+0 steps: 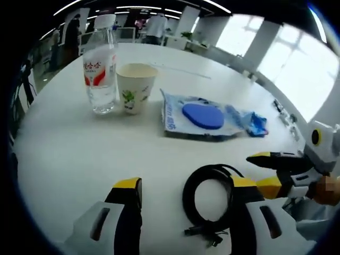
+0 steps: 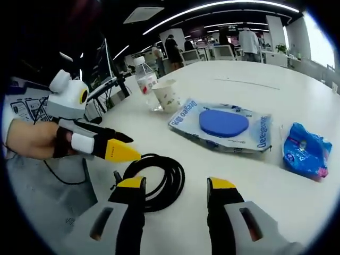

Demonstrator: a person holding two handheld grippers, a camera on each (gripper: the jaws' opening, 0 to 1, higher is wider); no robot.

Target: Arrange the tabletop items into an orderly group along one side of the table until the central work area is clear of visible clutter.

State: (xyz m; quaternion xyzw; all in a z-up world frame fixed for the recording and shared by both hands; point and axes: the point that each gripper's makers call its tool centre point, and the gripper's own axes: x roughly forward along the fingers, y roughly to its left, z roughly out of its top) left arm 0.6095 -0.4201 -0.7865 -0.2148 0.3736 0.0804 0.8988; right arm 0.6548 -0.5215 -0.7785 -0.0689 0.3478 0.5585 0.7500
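Coiled black cable (image 1: 210, 199) flat on white worktop (image 1: 74, 154), partly between wide-spread left tool (image 1: 186, 194) jaws, gripping nothing. Right tool (image 2: 172, 186) likewise wide, cable at 10 o'clock. Bottle (image 1: 101, 64) beside paper cup (image 1: 135, 87) at 11 o'clock; blue-disc packet (image 1: 199, 117) and blue wrapper (image 2: 305, 151) lay beyond

The clear packet (image 2: 220, 126) holding a blue disc carries the printed word "deepoo" along two of its edges; the water bottle (image 1: 100, 66) label characters remain illegible.
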